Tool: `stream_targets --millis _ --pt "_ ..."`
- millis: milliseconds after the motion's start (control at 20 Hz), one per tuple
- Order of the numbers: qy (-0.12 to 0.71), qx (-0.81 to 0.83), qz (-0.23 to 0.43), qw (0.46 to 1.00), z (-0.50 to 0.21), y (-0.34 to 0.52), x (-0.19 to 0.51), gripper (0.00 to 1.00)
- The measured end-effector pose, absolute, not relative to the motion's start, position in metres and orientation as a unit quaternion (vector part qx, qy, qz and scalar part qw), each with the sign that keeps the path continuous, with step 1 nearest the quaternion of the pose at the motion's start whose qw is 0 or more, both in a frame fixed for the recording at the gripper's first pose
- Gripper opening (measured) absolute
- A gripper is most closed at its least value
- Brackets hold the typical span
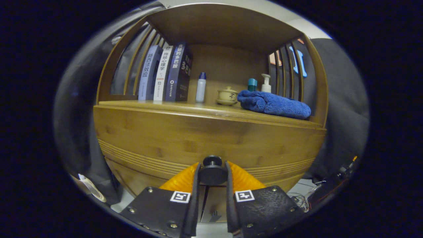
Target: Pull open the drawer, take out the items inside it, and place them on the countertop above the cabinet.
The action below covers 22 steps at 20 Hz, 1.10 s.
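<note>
A wooden cabinet fills the view, with its drawer front (205, 142) just ahead of me. The drawer's round dark knob (212, 172) sits between my two fingers, and my gripper (212, 177) is shut on it, both fingers pressing its sides. The drawer's inside is hidden. Above the drawer front runs the countertop (185, 107), under an upper shelf board.
On the countertop stand three books (163, 77) at the left, a small white bottle with a blue cap (200, 87), a lidded ceramic cup (227, 96), a folded blue towel (274, 104), and a teal-capped bottle (252, 84) with a pump bottle (266, 84) behind it. Slatted side panels close both ends.
</note>
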State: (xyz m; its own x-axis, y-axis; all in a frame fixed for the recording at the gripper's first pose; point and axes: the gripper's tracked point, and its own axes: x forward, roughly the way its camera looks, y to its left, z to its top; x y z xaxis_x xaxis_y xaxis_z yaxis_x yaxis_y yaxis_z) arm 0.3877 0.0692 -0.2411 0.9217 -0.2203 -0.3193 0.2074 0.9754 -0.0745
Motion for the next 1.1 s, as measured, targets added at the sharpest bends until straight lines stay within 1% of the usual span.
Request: stream_targets --millis 50,150,300,700,1100 --pt "0.169 -0.018 -0.108 0.980 -0.241 0.068 0.387 0.35" --pt "0.180 -0.024 -0.107 0.978 -0.243 0.066 0.385 0.28" --pt "0.184 -0.023 -0.099 0.978 -0.242 0.069 0.375 0.28" --pt "0.199 -0.018 -0.088 0.976 -0.234 0.077 0.317 0.28" --pt "0.249 0.008 -0.079 0.965 -0.235 0.087 0.253 0.28"
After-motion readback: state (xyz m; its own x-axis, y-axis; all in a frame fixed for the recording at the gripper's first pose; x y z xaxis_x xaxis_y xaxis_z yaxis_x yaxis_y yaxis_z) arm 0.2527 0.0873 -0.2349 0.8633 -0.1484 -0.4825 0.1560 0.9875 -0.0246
